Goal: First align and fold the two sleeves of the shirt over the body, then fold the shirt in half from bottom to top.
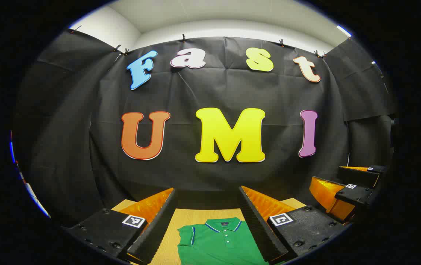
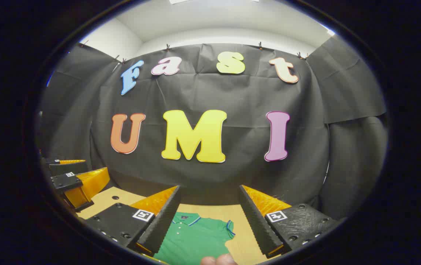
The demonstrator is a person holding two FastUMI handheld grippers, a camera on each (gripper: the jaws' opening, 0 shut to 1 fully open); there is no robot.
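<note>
A green polo shirt (image 1: 218, 244) with a blue-and-white trimmed collar lies flat on the wooden table (image 1: 181, 217), collar toward the far wall. My left gripper (image 1: 207, 206) hangs open above its collar and left short sleeve. In the right gripper view the same green polo shirt (image 2: 192, 239) spreads its right sleeve out to the side, and my right gripper (image 2: 208, 204) is held open over it with nothing between its fingers. The right gripper (image 1: 350, 189) also appears at the right edge of the left gripper view, and the left gripper (image 2: 72, 180) at the left edge of the right gripper view.
The black cloth wall (image 1: 218, 92) stands close behind the table's far edge. A fingertip (image 2: 219, 260) pokes in at the bottom of the right gripper view. Bare wood (image 2: 245, 235) lies to the right of the shirt's sleeve.
</note>
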